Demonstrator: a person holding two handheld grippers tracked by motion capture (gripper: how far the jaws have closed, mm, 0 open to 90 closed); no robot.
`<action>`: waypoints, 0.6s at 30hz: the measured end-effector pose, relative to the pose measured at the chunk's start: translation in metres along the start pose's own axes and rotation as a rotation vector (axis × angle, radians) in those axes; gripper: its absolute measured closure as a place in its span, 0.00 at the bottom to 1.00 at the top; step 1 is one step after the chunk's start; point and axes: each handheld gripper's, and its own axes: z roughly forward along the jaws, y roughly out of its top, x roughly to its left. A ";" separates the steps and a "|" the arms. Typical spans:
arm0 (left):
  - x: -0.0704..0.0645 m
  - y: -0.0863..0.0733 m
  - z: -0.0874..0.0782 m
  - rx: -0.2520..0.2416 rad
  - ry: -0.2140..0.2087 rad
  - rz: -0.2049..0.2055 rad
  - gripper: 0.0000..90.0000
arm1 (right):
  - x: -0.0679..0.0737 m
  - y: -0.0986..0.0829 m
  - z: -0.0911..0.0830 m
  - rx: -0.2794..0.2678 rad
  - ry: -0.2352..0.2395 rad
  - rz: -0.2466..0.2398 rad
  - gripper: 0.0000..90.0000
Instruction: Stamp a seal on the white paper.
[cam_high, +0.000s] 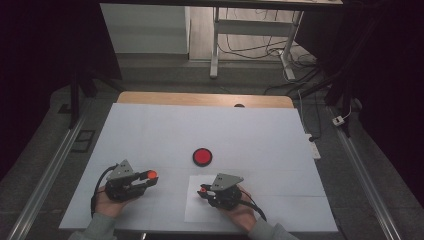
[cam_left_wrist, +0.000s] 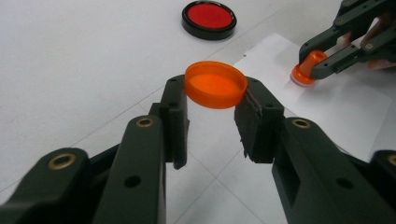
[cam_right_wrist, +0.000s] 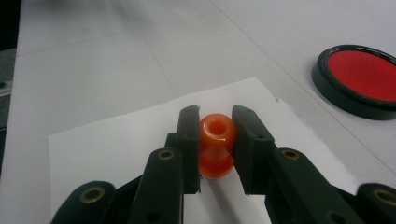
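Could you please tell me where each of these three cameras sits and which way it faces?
High view: fixed above the person's side, looking forward and down on the white table; both hands and tools show.
Left gripper view: rides the left tool, looking along its black jaws, which hold a round orange plastic cap.
Right gripper view: rides the right tool, whose jaws grip a small orange plastic stamp on a white paper sheet.
Shared: the round red-and-black ink pad appears in all three.
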 end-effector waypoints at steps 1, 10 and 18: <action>0.000 0.000 0.000 0.000 0.000 0.000 0.73 | -0.001 0.000 0.000 0.001 0.006 0.006 0.80; 0.001 0.000 0.000 0.002 -0.001 0.000 0.73 | -0.015 0.013 -0.032 -0.196 -0.002 0.125 0.80; 0.002 -0.001 -0.001 0.002 0.001 0.000 0.73 | -0.013 0.018 -0.034 -0.207 0.038 0.123 0.80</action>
